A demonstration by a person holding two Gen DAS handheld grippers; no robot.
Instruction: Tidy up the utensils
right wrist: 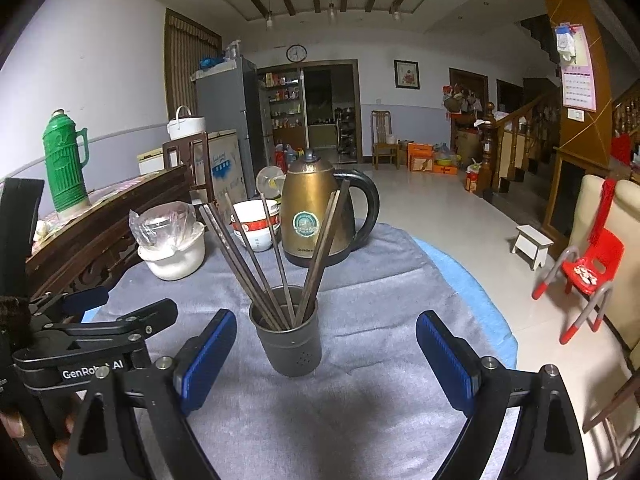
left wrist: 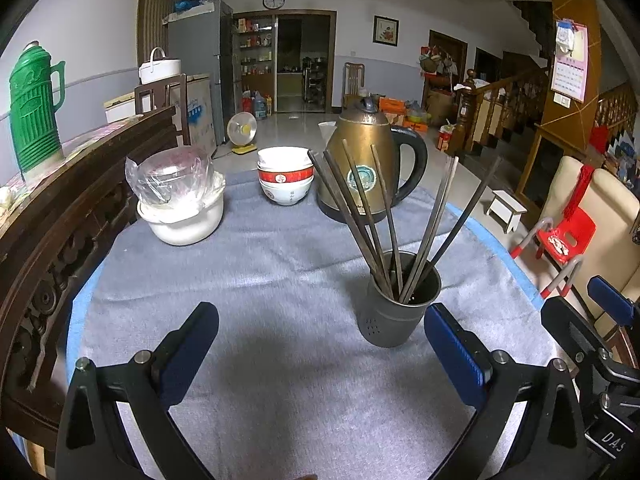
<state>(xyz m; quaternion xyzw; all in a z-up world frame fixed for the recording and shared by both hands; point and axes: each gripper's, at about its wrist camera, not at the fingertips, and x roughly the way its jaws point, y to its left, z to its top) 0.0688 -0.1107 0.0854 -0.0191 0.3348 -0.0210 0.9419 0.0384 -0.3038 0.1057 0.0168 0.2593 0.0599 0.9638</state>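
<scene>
Seven or so dark chopsticks [left wrist: 374, 216] fan out of a gray metal holder [left wrist: 394, 306] that stands upright on a gray cloth [left wrist: 248, 280] spread over a round table, whose blue edge [left wrist: 78, 308] shows past the cloth. Both handheld grippers hover low over the cloth on the near side of the holder, side by side. On the left gripper [left wrist: 320, 344] the blue-padded fingers [left wrist: 454, 350] are spread wide with nothing between them, the holder standing just ahead and toward the right finger. The right gripper [right wrist: 326, 346] is likewise released, its fingers [right wrist: 208, 354] parted on either side of the holder without touching it; the holder [right wrist: 290, 336] sits nearer the left finger in that view.

Behind the holder, a brass-colored electric kettle [left wrist: 366, 160] with a black handle stands near the far edge of the cloth. Beside it sits a stack of white bowls [left wrist: 285, 178] with a red band, and farther left a white pot [left wrist: 182, 220] topped by a plastic-wrapped lid. A green thermos [left wrist: 34, 108] stands on a dark carved wooden sideboard [left wrist: 60, 240] touching the table's left side.
</scene>
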